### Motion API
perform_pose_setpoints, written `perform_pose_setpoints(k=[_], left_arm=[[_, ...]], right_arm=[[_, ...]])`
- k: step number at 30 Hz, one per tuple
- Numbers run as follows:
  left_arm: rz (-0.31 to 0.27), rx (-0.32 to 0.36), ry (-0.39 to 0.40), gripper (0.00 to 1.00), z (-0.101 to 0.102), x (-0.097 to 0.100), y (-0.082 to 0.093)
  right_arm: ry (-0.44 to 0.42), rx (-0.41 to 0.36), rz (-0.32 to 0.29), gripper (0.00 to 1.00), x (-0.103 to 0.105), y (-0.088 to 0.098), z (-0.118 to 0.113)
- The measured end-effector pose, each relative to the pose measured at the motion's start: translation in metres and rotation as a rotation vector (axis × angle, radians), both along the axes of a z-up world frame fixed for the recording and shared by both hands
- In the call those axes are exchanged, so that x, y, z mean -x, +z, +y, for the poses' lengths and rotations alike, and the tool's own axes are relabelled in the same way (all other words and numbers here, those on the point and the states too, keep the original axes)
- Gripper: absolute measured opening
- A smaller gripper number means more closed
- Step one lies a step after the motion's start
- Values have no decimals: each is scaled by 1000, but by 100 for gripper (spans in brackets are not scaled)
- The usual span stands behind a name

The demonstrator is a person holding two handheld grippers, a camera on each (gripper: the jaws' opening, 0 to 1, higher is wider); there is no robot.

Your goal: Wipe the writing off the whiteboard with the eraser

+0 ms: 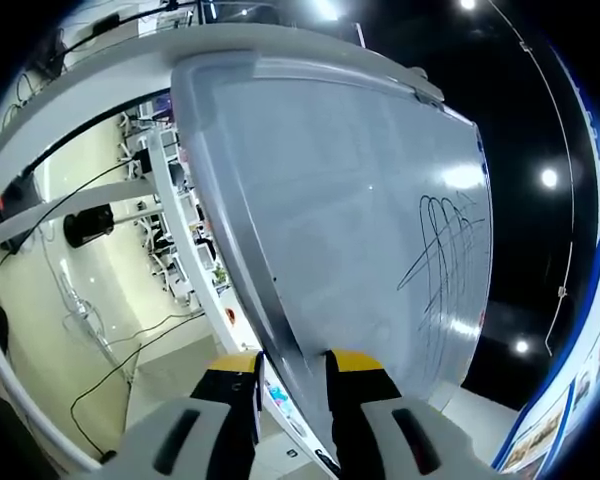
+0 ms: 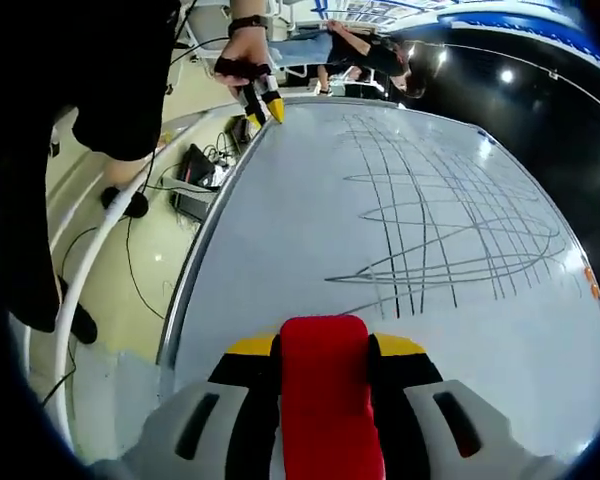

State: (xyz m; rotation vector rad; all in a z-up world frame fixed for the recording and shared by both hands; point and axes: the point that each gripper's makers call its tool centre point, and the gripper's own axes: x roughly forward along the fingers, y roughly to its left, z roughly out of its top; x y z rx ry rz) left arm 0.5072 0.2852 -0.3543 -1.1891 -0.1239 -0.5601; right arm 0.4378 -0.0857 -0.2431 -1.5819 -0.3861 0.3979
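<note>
Whiteboard [image 2: 310,240] edge clamped, eraser [image 2: 325,400] gripped

A pale, glossy floor [image 2: 145,262] carries the scene. In the right gripper view, black cables [image 2: 132,283] trail across it, and a dark flat box-like device [image 2: 193,201] sits on it just beside the edge of the large white whiteboard with a grey metal frame [image 2: 280,250]. In the left gripper view, more black cables [image 1: 110,372] loop over the floor [image 1: 40,340], near a black cylindrical object [image 1: 88,224].
</note>
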Motion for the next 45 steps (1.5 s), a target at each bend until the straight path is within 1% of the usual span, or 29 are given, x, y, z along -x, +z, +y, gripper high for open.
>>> perform_pose_setpoints(k=[7, 18, 22, 24, 27, 33, 45], left_arm=[[-1, -5, 1, 28, 1, -1, 0], [0, 9, 3, 28, 1, -1, 0], [-4, 6, -2, 28, -2, 0, 0], [-2, 8, -3, 28, -2, 0, 0], [5, 9, 0, 28, -2, 0, 0], [4, 7, -7, 28, -5, -1, -1], [12, 11, -13, 28, -10, -1, -1]], right_arm=[[1, -6, -5, 36, 0, -1, 1], [-6, 2, -8, 37, 0, -2, 5], [0, 10, -9, 37, -2, -4, 16], [15, 35, -10, 37, -4, -6, 30], [23, 32, -8, 36, -7, -6, 46], [30, -10, -15, 36, -8, -5, 51], [53, -10, -11, 37, -12, -2, 69]])
